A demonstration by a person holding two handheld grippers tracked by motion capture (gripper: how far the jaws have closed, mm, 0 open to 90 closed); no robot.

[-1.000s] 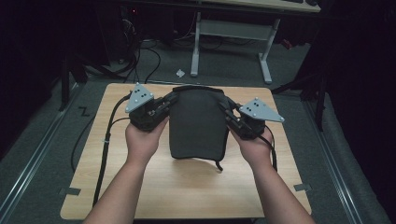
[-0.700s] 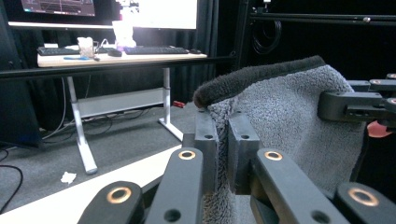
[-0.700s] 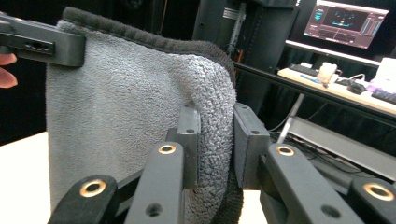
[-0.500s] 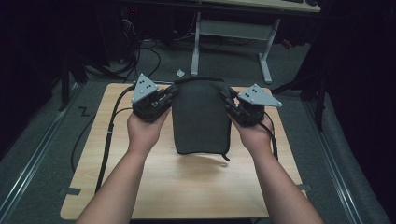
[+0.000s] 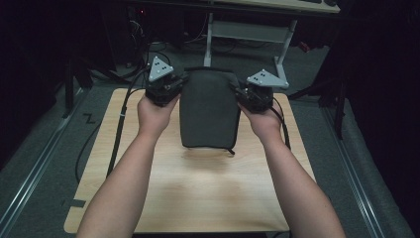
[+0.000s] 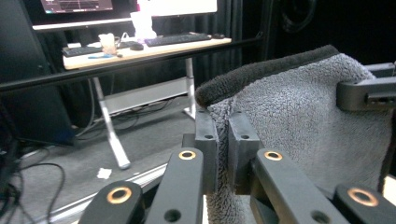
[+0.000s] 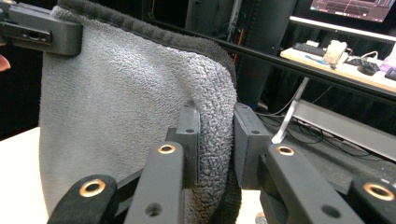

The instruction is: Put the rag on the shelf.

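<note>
We have a grey towel (image 5: 208, 111) held up by its two top corners over the far half of the wooden table (image 5: 198, 198), its lower hem hanging just above the tabletop and a short thread dangling at the lower right. The left gripper (image 5: 171, 89) has its jaws pinched nearly together on the towel's left edge; in the left gripper view the pads squeeze a thin fold of the pile just under the dark hem (image 6: 261, 70). The right gripper (image 5: 245, 95) clamps the opposite edge with its jaws a little wider, because a thicker roll of cloth sits between them (the right gripper view shows the fold bulging over the left pad). As we judge it, the step in hand is to carry the towel while it hangs and lay it out or fold it, and doing that well means keeping both grips at the same height so the top hem stays level, holding the hands far enough apart that the cloth hangs flat without sagging, and lowering the bottom hem onto the wood first before drawing the top towards us. The right grip holds a rolled edge and could slip if we tug sideways, so we would move both hands together. We can read no brand, label or writing on the towel or grippers; the monitors (image 6: 77, 5) beyond the desk (image 6: 140, 46) are too blurred to read.
</note>
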